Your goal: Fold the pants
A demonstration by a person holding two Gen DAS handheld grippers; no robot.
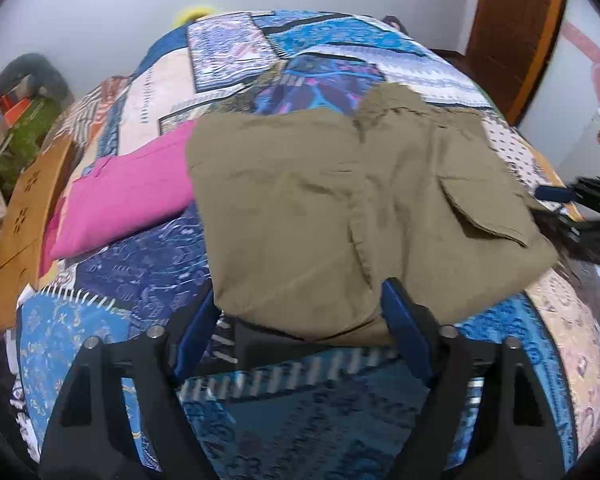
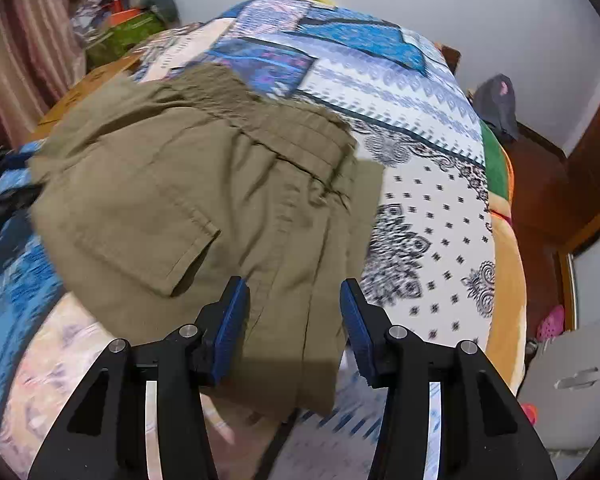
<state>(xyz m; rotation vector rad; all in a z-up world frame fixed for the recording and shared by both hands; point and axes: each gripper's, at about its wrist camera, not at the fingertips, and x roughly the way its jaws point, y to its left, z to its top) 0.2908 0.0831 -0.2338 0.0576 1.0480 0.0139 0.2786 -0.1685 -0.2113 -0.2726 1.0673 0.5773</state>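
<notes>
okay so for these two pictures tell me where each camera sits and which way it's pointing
Left wrist view: sits on the left tongs, angled down over the near edge of the pants on the bedspread; its own two blue-padded fingers show, with a pink pillow to the left.
Right wrist view: sits on the right tongs, angled down at the pants' waistband end; its own fingers show, with cloth between them.
Shared: the same pants, bedspread and pale back wall.

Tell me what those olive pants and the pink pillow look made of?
The olive pants look like matte woven cotton or a blend: visible stitched seams, soft creases, a flapped pocket. The pink pillow seems covered in smooth plain cloth, no sheen; its filling is hidden.
</notes>
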